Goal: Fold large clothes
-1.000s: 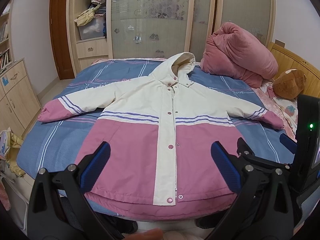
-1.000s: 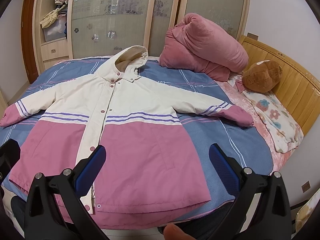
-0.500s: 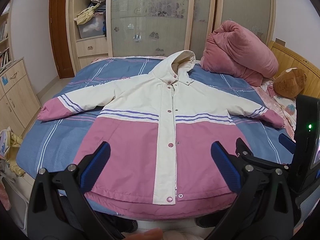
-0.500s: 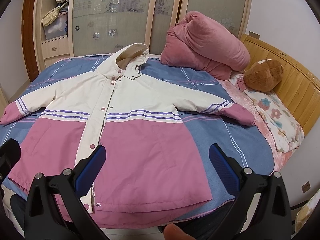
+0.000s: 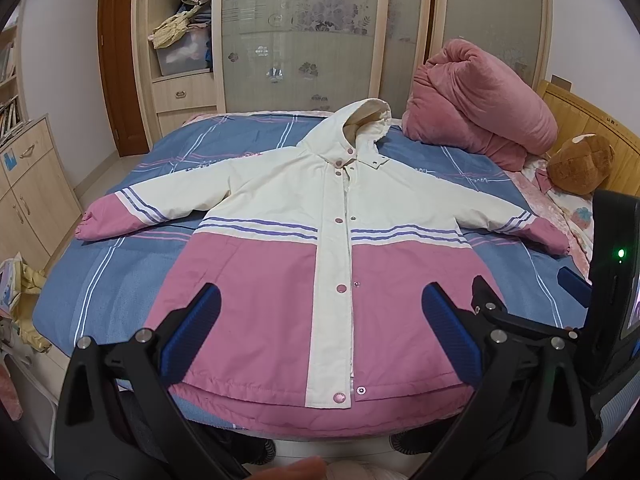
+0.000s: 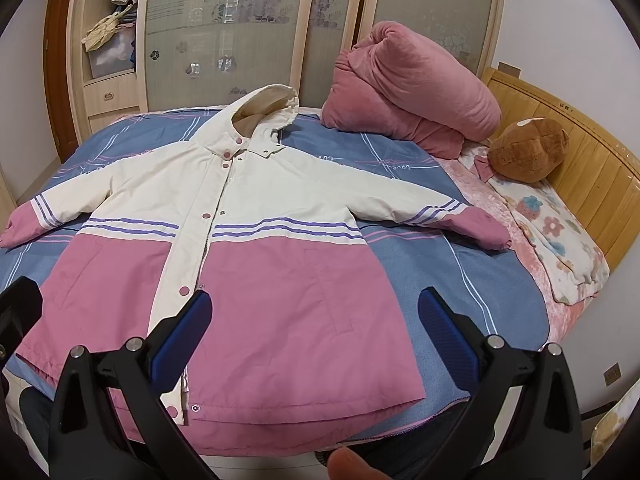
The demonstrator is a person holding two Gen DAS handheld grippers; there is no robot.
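A cream and pink hooded jacket [image 5: 320, 248] lies flat and face up on the bed, sleeves spread out, hood toward the wardrobe; it also shows in the right wrist view [image 6: 256, 248]. My left gripper [image 5: 320, 332] is open and empty, held above the jacket's hem near the bed's front edge. My right gripper [image 6: 314, 332] is open and empty, above the jacket's right lower half. The right gripper's body [image 5: 612, 280] shows at the right edge of the left wrist view.
The bed has a blue striped sheet [image 5: 120, 280]. A rolled pink duvet [image 5: 480, 108] and a brown plush toy [image 5: 580, 164] lie by the wooden headboard [image 6: 592, 160] at right. A wardrobe [image 5: 300, 32] stands behind, a cabinet [image 5: 28, 184] at left.
Both cameras have tilted slightly, so the jacket sits a little lower in view. The jacket has not moved and both grippers stay open.
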